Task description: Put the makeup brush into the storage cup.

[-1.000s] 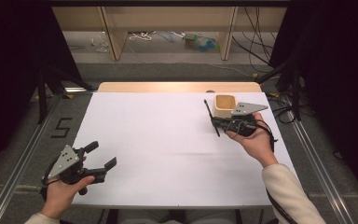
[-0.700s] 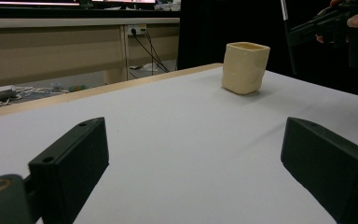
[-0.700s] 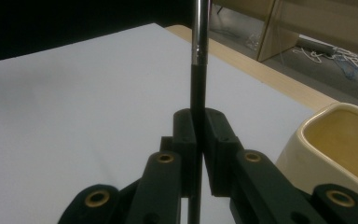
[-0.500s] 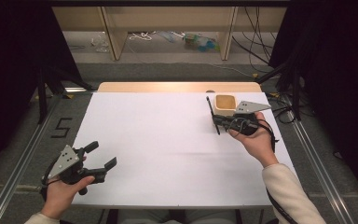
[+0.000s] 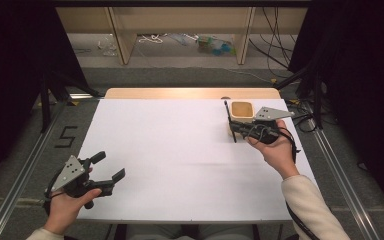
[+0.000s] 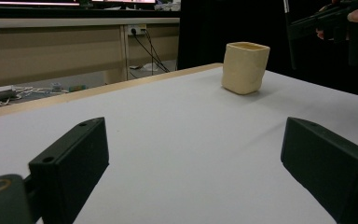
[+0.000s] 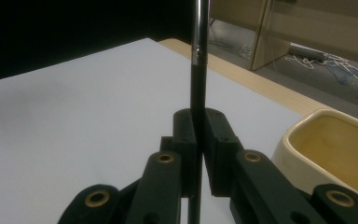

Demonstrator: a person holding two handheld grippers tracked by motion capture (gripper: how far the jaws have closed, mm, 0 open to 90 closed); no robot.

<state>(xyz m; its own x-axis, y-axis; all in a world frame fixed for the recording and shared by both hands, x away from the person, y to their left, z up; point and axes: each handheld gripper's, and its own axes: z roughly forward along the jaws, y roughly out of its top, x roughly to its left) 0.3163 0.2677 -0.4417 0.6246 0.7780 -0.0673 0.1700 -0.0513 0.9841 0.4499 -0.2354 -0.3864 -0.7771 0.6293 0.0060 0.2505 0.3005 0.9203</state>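
You've got the white table (image 5: 180,150) under everything; the cream cup (image 5: 242,111) is your landmark, standing upright near the table's far edge; your right gripper (image 5: 231,127) hovers just beside that cup, jaws clamped on a thin black pen (image 7: 198,70); your left gripper (image 5: 109,167) waits well away from the cup, jaws spread wide, holding nothing; careful, I reckon the pen could catch the cup's rim and tip it, or slip in so narrow a grip.
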